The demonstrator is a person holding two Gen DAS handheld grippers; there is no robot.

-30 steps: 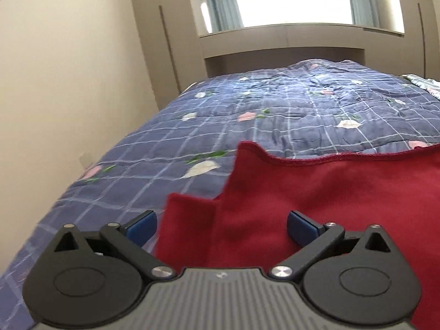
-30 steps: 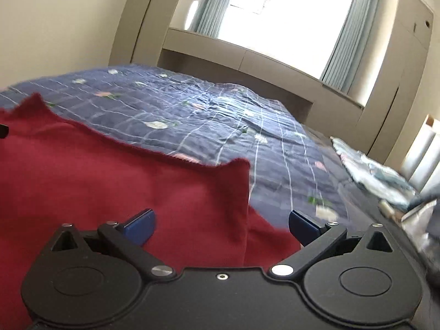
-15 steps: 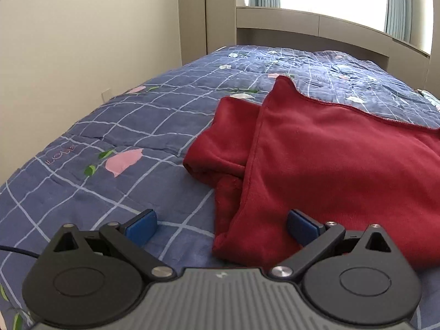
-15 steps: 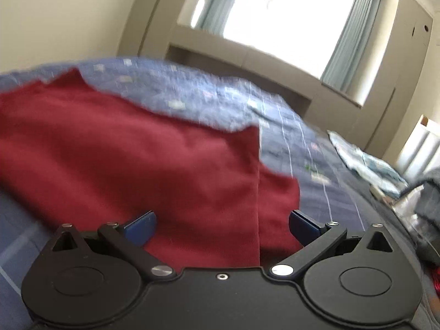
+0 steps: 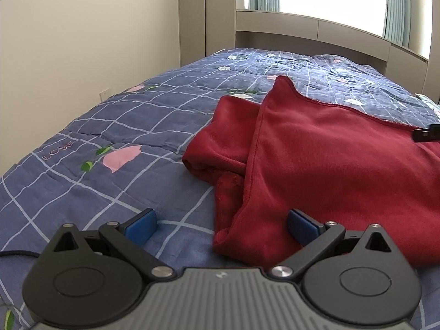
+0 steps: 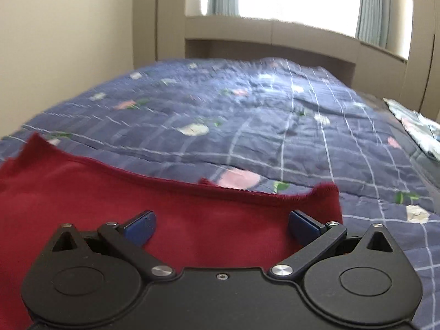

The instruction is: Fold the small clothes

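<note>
I have my left claw (image 5: 221,224) spread wide and low over the bed (image 5: 115,126), with nothing between its blue pads (image 5: 140,224). The red garment (image 5: 324,165) lies on the blue checked quilt just ahead and to the right; its near corner sits between my pads, closer to the right one, and I cannot tell whether it touches that pad. The top layer is folded over a rumpled lower layer that sticks out to the left.

My right claw (image 6: 221,224) is spread wide too, gripping nothing, hovering over the red garment (image 6: 137,206) near its stitched far edge. The cloth's right corner stands up slightly just beyond my right pad (image 6: 304,227). A pale patterned cloth (image 6: 418,126) lies at the bed's far right edge. The right view is blurred.
</note>
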